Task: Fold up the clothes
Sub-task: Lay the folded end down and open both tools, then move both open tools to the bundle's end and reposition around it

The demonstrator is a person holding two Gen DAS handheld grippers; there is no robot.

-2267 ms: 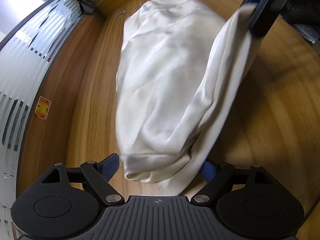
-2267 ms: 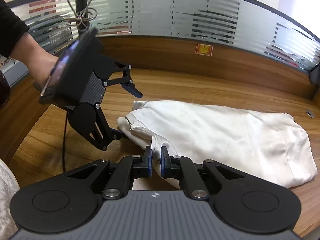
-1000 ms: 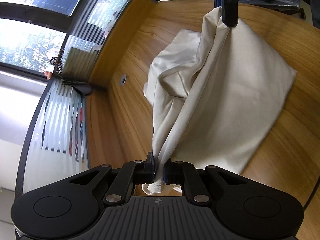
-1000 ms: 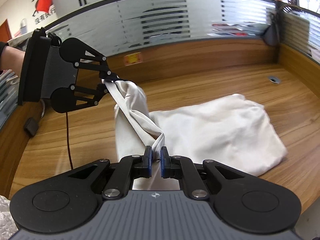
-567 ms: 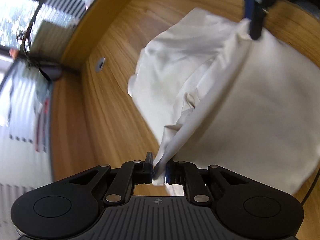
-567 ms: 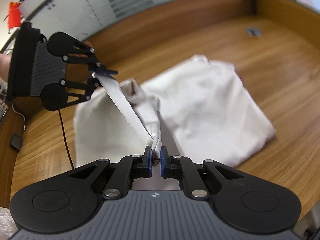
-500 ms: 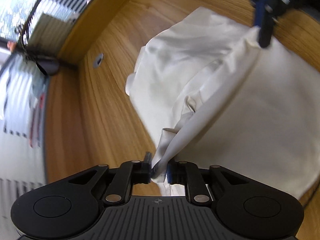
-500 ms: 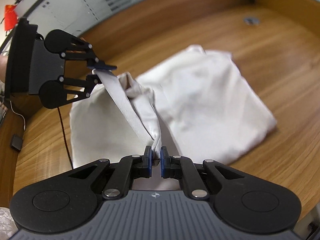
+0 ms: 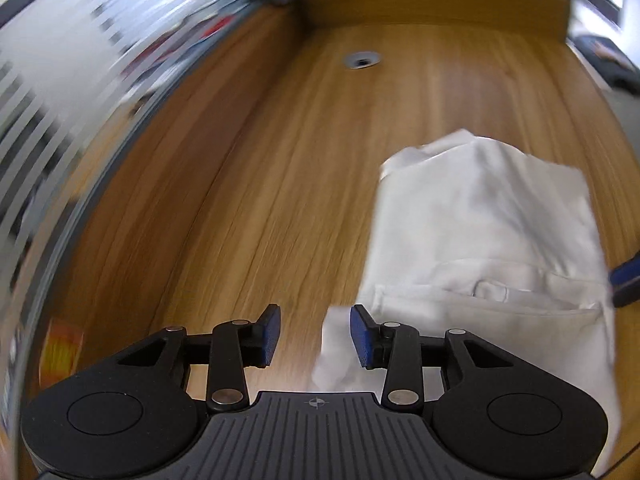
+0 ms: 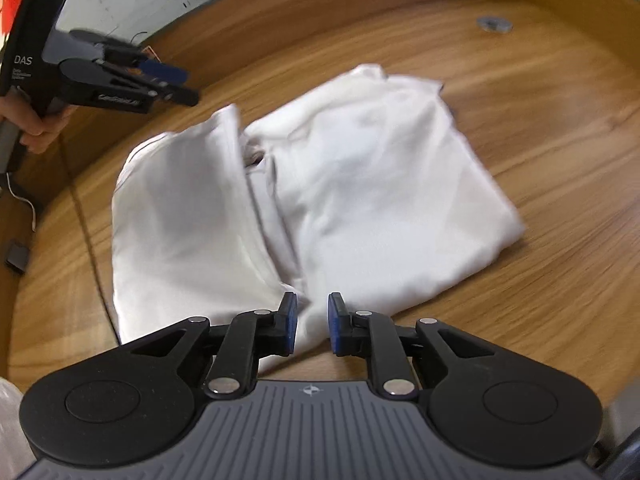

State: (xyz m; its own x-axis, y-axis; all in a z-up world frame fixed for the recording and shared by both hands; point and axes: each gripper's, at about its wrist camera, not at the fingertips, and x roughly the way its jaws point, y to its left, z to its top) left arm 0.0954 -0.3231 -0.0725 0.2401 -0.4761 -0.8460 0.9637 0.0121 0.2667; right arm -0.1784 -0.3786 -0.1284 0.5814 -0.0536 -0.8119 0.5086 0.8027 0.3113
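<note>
A white garment (image 10: 340, 200) lies folded over itself on the wooden desk (image 10: 560, 160), with a band running down its middle. My right gripper (image 10: 312, 328) hovers at its near edge. The jaws are opening, with cloth lying in the gap and neither pad pressing on it. My left gripper (image 10: 168, 80), held in a hand (image 10: 36, 128), hangs above the garment's far left corner. In the left wrist view the left gripper (image 9: 316, 336) is opening too. A loose corner of the garment (image 9: 480, 240) sags beside its right pad. A blue fingertip (image 9: 626, 280) of the right gripper shows at the right edge.
A striped glass partition (image 9: 80, 120) and a wooden wall (image 9: 420, 0) border the desk. A round cable grommet (image 9: 362, 59) sits at the back. A small black box (image 10: 16, 256) and a thin cable (image 10: 84, 220) lie left of the garment.
Both grippers were shut on a fold of cloth stretched between them. Both have since parted their jaws, and the cloth has dropped flat. The left gripper rolled and swung off the garment.
</note>
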